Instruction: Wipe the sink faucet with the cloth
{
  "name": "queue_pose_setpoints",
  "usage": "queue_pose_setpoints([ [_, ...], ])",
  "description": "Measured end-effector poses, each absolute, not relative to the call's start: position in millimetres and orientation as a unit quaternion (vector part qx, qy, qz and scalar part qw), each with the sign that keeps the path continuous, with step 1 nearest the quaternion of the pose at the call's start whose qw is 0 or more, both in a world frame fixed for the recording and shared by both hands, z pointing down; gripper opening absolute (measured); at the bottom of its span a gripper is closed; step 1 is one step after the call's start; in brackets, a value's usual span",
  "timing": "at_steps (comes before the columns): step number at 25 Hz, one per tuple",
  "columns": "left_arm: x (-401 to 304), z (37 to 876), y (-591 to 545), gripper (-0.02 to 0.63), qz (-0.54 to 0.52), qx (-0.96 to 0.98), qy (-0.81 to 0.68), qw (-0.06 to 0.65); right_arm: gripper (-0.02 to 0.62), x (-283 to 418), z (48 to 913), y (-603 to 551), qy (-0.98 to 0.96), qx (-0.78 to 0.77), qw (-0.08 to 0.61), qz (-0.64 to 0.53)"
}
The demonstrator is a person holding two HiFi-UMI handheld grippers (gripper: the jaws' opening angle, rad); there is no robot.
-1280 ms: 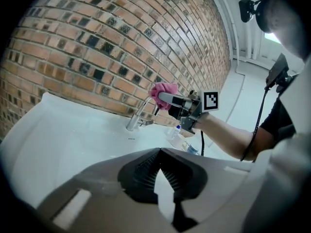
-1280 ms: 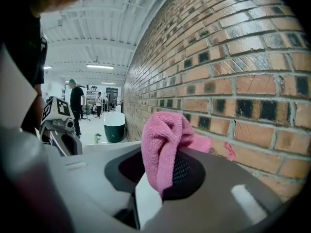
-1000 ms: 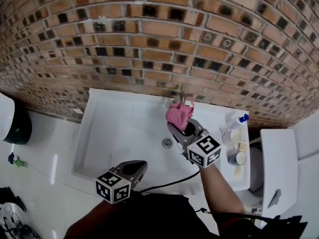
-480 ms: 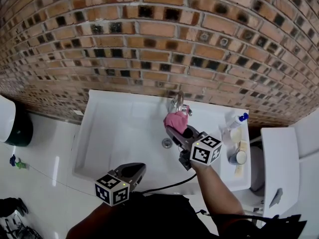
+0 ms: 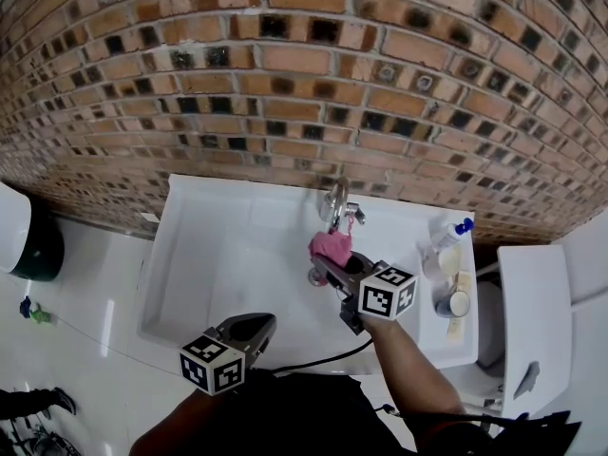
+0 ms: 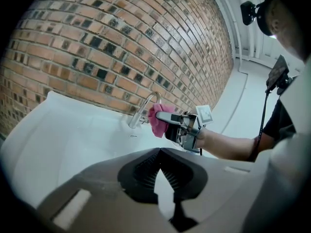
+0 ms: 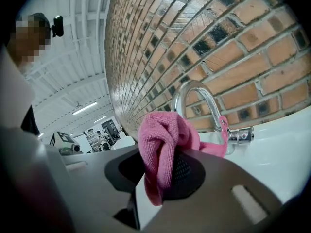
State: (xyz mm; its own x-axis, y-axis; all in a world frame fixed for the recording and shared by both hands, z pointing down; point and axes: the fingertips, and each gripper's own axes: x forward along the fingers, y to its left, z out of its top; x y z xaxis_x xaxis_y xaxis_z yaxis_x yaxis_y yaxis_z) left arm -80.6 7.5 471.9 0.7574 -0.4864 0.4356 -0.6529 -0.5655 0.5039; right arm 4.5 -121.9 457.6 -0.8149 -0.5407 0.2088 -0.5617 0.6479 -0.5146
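Right gripper: my right gripper (image 5: 326, 258) is clamped on the pink microfibre cloth (image 7: 163, 144). A thick fold bulges above my jaws, and a loose end hangs down between them.
Cloth: the bunch sits at my jaw tips, with a thin tail reaching ahead to the curved chrome sink faucet (image 7: 199, 93) and lying against it near its side lever.
Faucet: it stands just ahead of my right gripper and a little above it, at the back rim of the white rectangular sink (image 5: 218, 255) under the red brick wall (image 5: 285, 65).
Left gripper: my left gripper (image 6: 160, 171) has its jaws together on nothing. It hangs at the near edge of the sink, well apart from the faucet.
Step, as I judge it: the wipe is under way, but most of the spout looks untouched by the bunch.
Risk, snag: the tail could catch on the lever. A pull away from there might drag the cloth out of my jaws or turn the water on.
Risk, slip: I grip only a fold, so a hard rub along the spout could work the cloth loose into the basin.
Risk, bare contact: if the bunch rides up, my hard jaws could scrape the chrome.
Risk, elbow room: a white plastic bottle with a blue cap (image 5: 445, 240) stands to my right gripper's right, and a wide sweep could topple it.
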Motion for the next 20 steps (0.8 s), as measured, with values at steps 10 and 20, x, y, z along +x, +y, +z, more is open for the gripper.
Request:
queue_pose_setpoints([
  [10,-79.8,473.3,4.6,0.005,0.124,0.877,-0.32,0.335,0.083,6.4,469.6,-124.3,-0.899,0.313,0.027,0.304],
  [20,-91.8,474.2,-0.2,0.005,0.122,0.877,-0.321,0.336,0.084,15.3,528.4,-122.7,-0.855,0.35,0.067,0.376],
])
